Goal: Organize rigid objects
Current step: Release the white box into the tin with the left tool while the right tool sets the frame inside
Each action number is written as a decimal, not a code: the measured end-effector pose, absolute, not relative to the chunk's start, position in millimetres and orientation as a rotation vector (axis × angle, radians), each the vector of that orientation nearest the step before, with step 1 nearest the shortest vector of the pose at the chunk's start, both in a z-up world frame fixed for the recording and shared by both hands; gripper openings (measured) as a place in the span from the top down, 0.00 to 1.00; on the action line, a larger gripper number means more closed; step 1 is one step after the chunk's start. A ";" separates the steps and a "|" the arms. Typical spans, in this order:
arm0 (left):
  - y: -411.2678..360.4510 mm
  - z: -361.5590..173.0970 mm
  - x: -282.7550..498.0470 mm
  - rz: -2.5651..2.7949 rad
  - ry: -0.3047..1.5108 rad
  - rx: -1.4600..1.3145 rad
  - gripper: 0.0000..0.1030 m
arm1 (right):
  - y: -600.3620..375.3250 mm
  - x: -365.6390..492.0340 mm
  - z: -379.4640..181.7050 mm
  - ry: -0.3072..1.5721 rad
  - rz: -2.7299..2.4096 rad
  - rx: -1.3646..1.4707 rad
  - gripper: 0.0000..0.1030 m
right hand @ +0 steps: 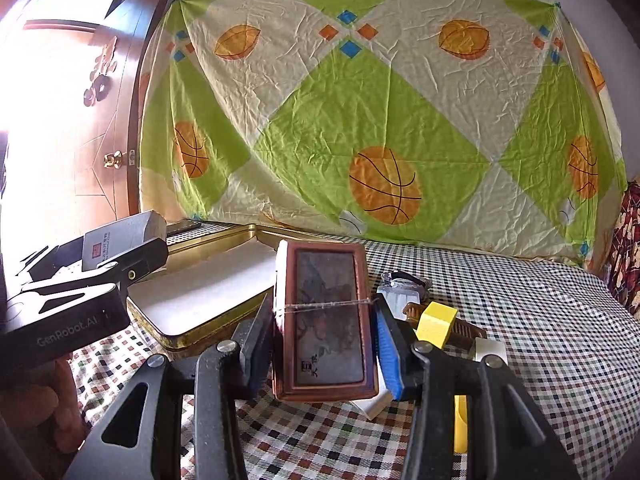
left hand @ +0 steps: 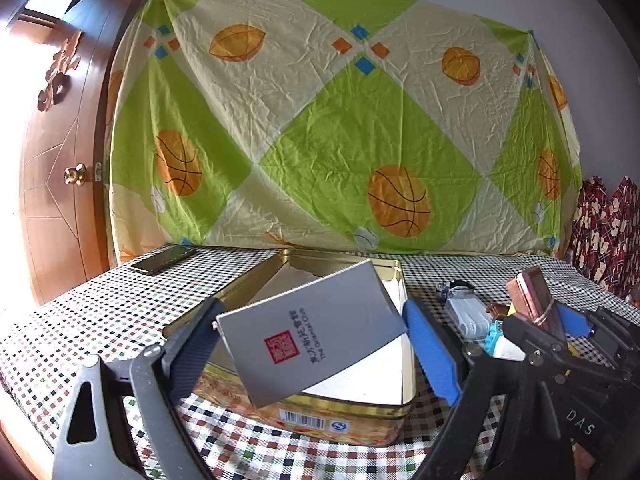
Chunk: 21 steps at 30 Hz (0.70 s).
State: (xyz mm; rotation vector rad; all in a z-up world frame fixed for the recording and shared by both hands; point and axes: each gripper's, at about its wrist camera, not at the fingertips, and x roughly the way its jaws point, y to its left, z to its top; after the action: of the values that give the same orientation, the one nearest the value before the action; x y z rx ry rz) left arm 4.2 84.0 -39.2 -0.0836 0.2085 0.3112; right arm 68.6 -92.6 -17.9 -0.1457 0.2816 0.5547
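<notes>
In the left wrist view my left gripper (left hand: 316, 344) is shut on a flat grey box (left hand: 312, 332) with a red seal. The box hangs tilted above an open gold tin (left hand: 344, 412) with a white lining. My right gripper (right hand: 322, 340) is shut on a brown framed box (right hand: 324, 320) tied with string, held upright just right of the gold tin (right hand: 208, 332). The right gripper (left hand: 544, 320) and its brown box (left hand: 532, 296) also show at the right edge of the left wrist view. The left gripper (right hand: 132, 260) with the grey box (right hand: 116, 236) shows at the left of the right wrist view.
A checkered cloth (right hand: 540, 320) covers the table. Behind the brown box lie a yellow block (right hand: 436, 322), a brown comb (right hand: 466, 330), a white cube (right hand: 490, 350) and a clear white item (left hand: 466, 318). A phone (left hand: 164, 259) lies at the back left. A patterned sheet (left hand: 320, 120) hangs behind.
</notes>
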 end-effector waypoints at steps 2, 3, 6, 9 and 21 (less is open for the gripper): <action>87.0 -39.7 3.8 0.311 0.212 -0.092 0.12 | -89.8 67.6 -18.1 0.282 0.561 -0.150 0.54; 88.1 -39.8 3.5 0.314 0.212 -0.093 0.12 | -88.2 67.3 -18.2 0.283 0.563 -0.151 0.54; 91.3 -40.2 2.1 0.321 0.212 -0.096 0.12 | -84.1 66.3 -18.4 0.283 0.572 -0.155 0.54; 95.0 -40.5 1.7 0.325 0.216 -0.101 0.12 | -80.1 65.3 -18.6 0.284 0.582 -0.159 0.54; 104.6 -41.7 0.5 0.343 0.235 -0.105 0.12 | -66.6 66.9 -18.8 0.314 0.626 -0.167 0.54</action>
State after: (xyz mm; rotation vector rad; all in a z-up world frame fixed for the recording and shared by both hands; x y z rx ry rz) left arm 0.5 104.6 -41.7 -0.1048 0.2346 0.3433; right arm 66.9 -66.6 -18.8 -0.1665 0.3141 0.6258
